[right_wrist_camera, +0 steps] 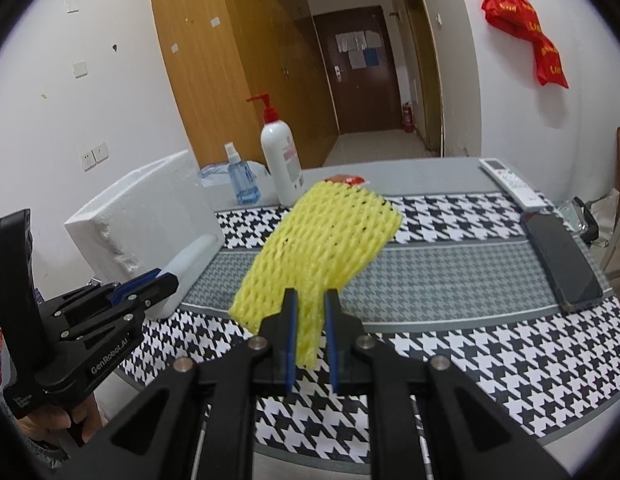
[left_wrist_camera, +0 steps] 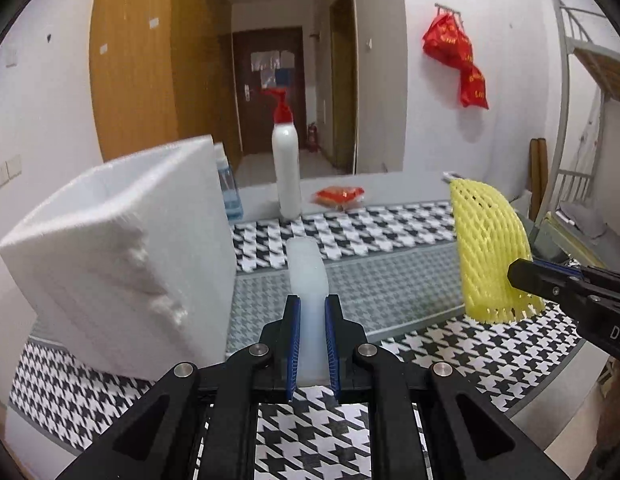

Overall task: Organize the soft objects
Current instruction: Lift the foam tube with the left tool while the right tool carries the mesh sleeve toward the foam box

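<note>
**Desk:** What does the left wrist view show?

**Me:** My left gripper (left_wrist_camera: 312, 340) clamps a translucent foam strip (left_wrist_camera: 307, 276), lifted clear of the houndstooth cloth (left_wrist_camera: 390, 236) beside the white foam box (left_wrist_camera: 121, 256), probably its destination. My right gripper (left_wrist_camera: 522, 276) enters at the edge, pinching the yellow foam net (left_wrist_camera: 486, 248).

**Desk:** And the right wrist view?

**Me:** My right gripper (right_wrist_camera: 312, 328) is closed on the yellow foam net's (right_wrist_camera: 322, 248) lower edge, so it hangs free. Only here: a phone (right_wrist_camera: 562, 260), a remote (right_wrist_camera: 510, 184) and a hand (right_wrist_camera: 49, 424) on the left gripper (right_wrist_camera: 165, 280).
</note>
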`<state>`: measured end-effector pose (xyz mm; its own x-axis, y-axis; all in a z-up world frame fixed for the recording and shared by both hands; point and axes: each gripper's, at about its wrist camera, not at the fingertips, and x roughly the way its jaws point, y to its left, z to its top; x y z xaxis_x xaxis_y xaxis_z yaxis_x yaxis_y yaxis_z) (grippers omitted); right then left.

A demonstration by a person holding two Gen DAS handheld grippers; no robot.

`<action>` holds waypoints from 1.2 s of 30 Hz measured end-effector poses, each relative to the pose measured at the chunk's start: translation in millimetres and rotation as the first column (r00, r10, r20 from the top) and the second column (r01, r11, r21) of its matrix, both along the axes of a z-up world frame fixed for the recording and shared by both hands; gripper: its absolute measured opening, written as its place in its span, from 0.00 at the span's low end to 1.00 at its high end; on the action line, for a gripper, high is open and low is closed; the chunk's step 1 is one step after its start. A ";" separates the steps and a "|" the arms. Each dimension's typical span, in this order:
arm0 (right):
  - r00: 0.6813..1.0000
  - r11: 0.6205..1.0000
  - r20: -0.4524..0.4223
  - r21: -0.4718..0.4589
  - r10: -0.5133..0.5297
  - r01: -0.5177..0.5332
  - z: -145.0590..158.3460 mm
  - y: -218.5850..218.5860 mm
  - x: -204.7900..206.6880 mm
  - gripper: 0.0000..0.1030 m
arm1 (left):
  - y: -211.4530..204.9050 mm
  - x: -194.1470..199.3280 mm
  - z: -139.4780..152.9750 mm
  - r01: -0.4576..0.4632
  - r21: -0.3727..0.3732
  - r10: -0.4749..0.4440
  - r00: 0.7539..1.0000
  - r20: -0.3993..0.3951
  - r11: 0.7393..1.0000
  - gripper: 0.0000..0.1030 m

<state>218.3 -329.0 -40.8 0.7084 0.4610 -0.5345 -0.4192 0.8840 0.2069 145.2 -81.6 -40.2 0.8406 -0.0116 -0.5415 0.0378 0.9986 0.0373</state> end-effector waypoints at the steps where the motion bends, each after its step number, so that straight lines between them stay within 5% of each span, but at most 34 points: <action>1: 1.000 1.000 0.007 0.002 0.000 0.000 1.2 0.6 -1.4 0.15 | 1.2 -1.9 1.1 0.010 -0.004 -0.010 1.000 0.004 1.000 0.13; 36: 0.993 0.999 0.113 0.009 -0.046 0.046 43.7 20.3 -17.8 0.15 | 31.7 -24.3 53.1 0.107 -0.011 -0.103 0.979 0.174 0.994 0.13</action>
<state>200.5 -308.7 2.9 0.7847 0.4296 -0.4468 -0.3990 0.9017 0.1662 120.9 -49.9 12.9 0.9151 -0.1143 -0.3868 0.1372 0.9900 0.0320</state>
